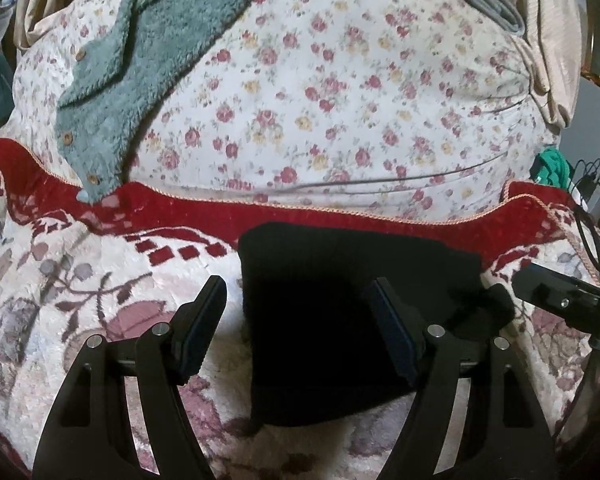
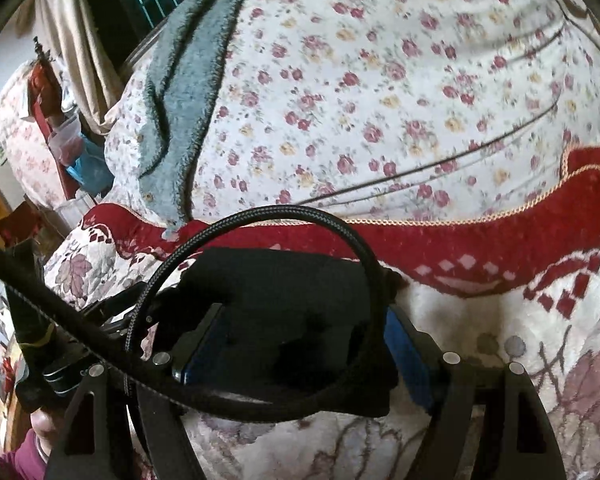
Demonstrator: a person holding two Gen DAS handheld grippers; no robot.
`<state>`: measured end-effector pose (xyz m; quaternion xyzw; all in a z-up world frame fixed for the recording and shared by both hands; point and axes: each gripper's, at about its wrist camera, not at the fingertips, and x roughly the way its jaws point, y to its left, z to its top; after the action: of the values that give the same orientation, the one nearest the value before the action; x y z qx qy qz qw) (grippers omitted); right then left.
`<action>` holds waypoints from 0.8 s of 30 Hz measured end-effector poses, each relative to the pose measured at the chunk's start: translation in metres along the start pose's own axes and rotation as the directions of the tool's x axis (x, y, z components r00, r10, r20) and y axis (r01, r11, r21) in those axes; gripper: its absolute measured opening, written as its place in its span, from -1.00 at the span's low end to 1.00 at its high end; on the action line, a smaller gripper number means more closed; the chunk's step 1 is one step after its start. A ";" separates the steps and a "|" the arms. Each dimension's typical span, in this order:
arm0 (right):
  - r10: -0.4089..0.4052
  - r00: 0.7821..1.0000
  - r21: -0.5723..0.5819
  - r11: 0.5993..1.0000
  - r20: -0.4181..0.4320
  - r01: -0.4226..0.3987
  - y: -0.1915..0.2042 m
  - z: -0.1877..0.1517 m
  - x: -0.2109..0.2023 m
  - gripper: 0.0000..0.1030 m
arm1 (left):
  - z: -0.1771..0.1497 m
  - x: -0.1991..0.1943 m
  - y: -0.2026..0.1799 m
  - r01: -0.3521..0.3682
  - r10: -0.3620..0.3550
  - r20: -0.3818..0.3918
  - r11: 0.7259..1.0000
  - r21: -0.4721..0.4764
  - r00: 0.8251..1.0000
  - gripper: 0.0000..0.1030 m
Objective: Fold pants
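Pants (image 1: 340, 264), black and folded square, lie on plush blanket (image 1: 60, 280); left gripper (image 1: 296, 312) and right gripper (image 2: 300, 340) both released.

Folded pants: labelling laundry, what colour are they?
Plain black pants, clearest in the left wrist view.

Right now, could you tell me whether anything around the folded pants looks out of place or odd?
One thing: a braided black cable loops across the right wrist view, over the folded black pants, where it could snag. The pants themselves lie as a compact bundle on the red-bordered blanket, with both grippers open.
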<state>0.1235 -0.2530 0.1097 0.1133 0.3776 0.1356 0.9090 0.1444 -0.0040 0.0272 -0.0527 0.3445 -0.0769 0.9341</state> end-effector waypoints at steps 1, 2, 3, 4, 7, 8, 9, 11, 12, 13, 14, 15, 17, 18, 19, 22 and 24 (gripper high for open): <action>-0.001 1.000 -0.002 1.000 0.005 0.001 0.002 0.000 -0.001 0.49 | 0.000 -0.002 -0.001 0.010 -0.010 0.004 1.000 0.006 1.000 0.44; -0.004 1.000 -0.003 1.000 0.012 0.004 0.003 -0.001 -0.002 0.49 | 0.000 -0.004 -0.004 0.017 -0.017 0.010 1.000 0.013 1.000 0.44; -0.012 1.000 -0.006 1.000 0.018 0.012 0.005 -0.001 -0.003 0.49 | 0.000 -0.007 -0.006 0.021 -0.021 0.020 1.000 0.022 1.000 0.44; -0.023 0.999 -0.009 1.000 0.026 0.024 0.005 -0.002 -0.005 0.49 | -0.001 -0.009 -0.008 0.021 -0.022 0.028 0.999 0.031 0.999 0.44; -0.049 0.998 -0.024 0.998 0.040 0.050 0.007 -0.003 -0.004 0.49 | -0.003 -0.012 -0.015 0.008 -0.011 0.045 0.998 0.064 0.999 0.44; -0.061 0.997 -0.031 0.998 0.041 0.062 0.008 -0.003 -0.004 0.49 | -0.004 -0.012 -0.018 -0.002 -0.002 0.050 0.997 0.076 0.999 0.44; -0.073 0.996 -0.040 0.996 0.042 0.074 0.008 -0.004 -0.003 0.49 | -0.004 -0.012 -0.019 -0.008 0.004 0.053 0.996 0.085 0.999 0.44; -0.082 0.996 -0.052 0.995 0.038 0.084 0.010 -0.005 -0.001 0.49 | -0.005 -0.011 -0.021 -0.014 0.009 0.052 0.995 0.095 0.999 0.44; -0.077 0.996 -0.052 0.996 0.038 0.079 0.010 -0.005 -0.001 0.49 | -0.005 -0.011 -0.021 -0.008 0.004 0.047 0.995 0.097 0.999 0.44; -0.075 0.996 -0.051 0.996 0.040 0.077 0.010 -0.005 -0.001 0.49 | -0.005 -0.011 -0.021 -0.003 -0.001 0.045 0.995 0.096 0.999 0.44; -0.074 0.996 -0.052 0.996 0.043 0.077 0.011 -0.005 -0.001 0.49 | -0.004 -0.011 -0.021 -0.002 -0.002 0.043 0.996 0.093 0.999 0.44; -0.073 0.996 -0.052 0.996 0.043 0.075 0.011 -0.005 -0.001 0.49 | -0.004 -0.010 -0.021 -0.008 0.005 0.039 0.996 0.092 0.999 0.44; -0.069 0.997 -0.055 0.996 0.042 0.071 0.013 -0.005 0.000 0.49 | -0.004 -0.010 -0.021 -0.022 0.019 0.034 0.995 0.094 0.999 0.44; -0.071 0.997 -0.057 0.996 0.041 0.074 0.014 -0.006 0.001 0.50 | -0.003 -0.010 -0.020 -0.026 0.023 0.034 0.995 0.093 0.999 0.44; -0.073 0.997 -0.059 0.995 0.038 0.076 0.015 -0.007 0.001 0.49 | -0.003 -0.010 -0.020 -0.033 0.030 0.035 0.995 0.090 0.999 0.44; -0.070 0.997 -0.056 0.996 0.030 0.072 0.015 -0.008 0.004 0.50 | -0.003 -0.009 -0.018 -0.055 0.053 0.031 0.995 0.087 0.998 0.44; -0.071 0.997 -0.060 0.996 0.030 0.072 0.016 -0.009 0.004 0.50 | -0.002 -0.009 -0.018 -0.059 0.056 0.030 0.995 0.087 0.998 0.44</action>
<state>0.1167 -0.2354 0.1056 0.0739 0.3646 0.1129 0.9213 0.1343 -0.0201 0.0342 -0.0029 0.3291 -0.0644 0.9421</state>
